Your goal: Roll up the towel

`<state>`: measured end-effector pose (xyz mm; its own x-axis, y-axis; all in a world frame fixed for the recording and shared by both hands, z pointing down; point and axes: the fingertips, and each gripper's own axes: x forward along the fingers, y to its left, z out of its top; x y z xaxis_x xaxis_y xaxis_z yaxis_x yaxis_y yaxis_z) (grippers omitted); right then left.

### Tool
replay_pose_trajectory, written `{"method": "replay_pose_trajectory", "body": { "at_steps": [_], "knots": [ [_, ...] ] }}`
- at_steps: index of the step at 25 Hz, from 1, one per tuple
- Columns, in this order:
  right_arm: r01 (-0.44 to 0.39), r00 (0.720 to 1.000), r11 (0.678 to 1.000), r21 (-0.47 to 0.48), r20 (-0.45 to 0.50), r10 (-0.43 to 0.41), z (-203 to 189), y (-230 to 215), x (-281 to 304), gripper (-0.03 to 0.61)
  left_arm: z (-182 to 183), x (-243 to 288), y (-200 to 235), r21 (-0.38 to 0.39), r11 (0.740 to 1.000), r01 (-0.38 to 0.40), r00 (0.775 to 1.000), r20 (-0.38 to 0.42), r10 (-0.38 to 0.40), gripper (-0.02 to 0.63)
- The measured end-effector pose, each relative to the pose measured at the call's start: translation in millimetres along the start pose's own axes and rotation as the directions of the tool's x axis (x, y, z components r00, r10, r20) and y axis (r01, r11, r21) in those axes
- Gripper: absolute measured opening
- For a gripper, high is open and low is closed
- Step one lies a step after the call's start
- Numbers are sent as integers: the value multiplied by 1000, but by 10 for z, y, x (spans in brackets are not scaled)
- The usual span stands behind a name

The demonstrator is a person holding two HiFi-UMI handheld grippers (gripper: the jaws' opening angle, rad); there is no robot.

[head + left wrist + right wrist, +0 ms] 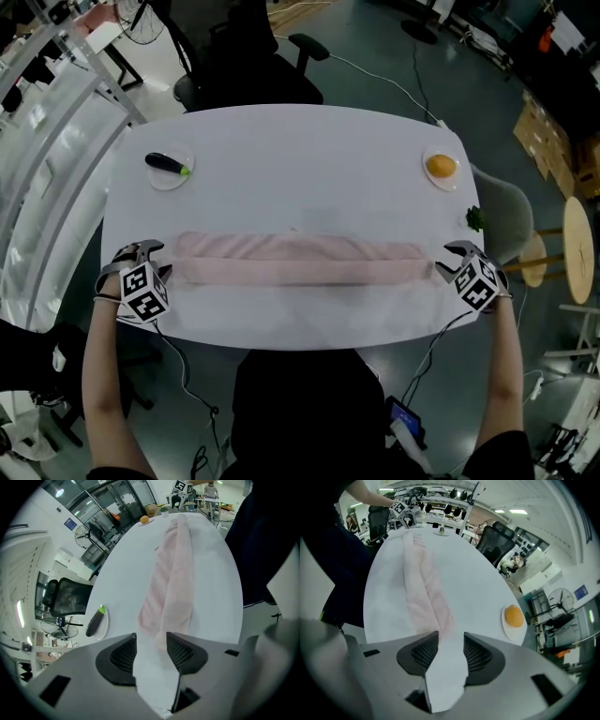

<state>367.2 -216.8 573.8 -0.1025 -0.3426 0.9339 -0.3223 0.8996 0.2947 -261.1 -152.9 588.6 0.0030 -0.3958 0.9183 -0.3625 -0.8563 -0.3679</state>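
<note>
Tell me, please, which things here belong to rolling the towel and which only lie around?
For the job: pink towel; left gripper and right gripper, both open at its ends.
Lying about: dark green-tipped vegetable on a plate; orange fruit on another plate; small green thing near the right gripper.

Towel [300,260] x1, plates [169,184] [442,186] x2

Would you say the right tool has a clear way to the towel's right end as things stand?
Probably yes: the right tool sits open beside that end of the towel, nothing between them.
</note>
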Motion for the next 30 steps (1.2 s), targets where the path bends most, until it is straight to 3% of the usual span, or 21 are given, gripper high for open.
{"method": "replay_pose_trajectory", "body": {
  "at_steps": [7,15,19,24,30],
  "knots": [
    [37,998,998,-53,44,-35,63,359,-202,181,-8,-88,-407,-7,1000,13,1000,23,-13,222],
    [52,999,995,-88,5,-52,5,768,226,181,-137,280,-692,-13,1000,17,999,-33,-17,226],
    [70,997,996,-54,-15,-71,-17,711,399,165,-227,381,-640,47,999,-13,996,-83,17,154],
    [81,996,993,-82,-36,-85,-40,698,460,113,-192,445,-622,93,995,-43,994,-100,52,74],
    [137,989,977,-163,-27,-143,-25,567,300,58,-190,327,-397,75,989,-131,988,-76,137,39]
  ]
}}
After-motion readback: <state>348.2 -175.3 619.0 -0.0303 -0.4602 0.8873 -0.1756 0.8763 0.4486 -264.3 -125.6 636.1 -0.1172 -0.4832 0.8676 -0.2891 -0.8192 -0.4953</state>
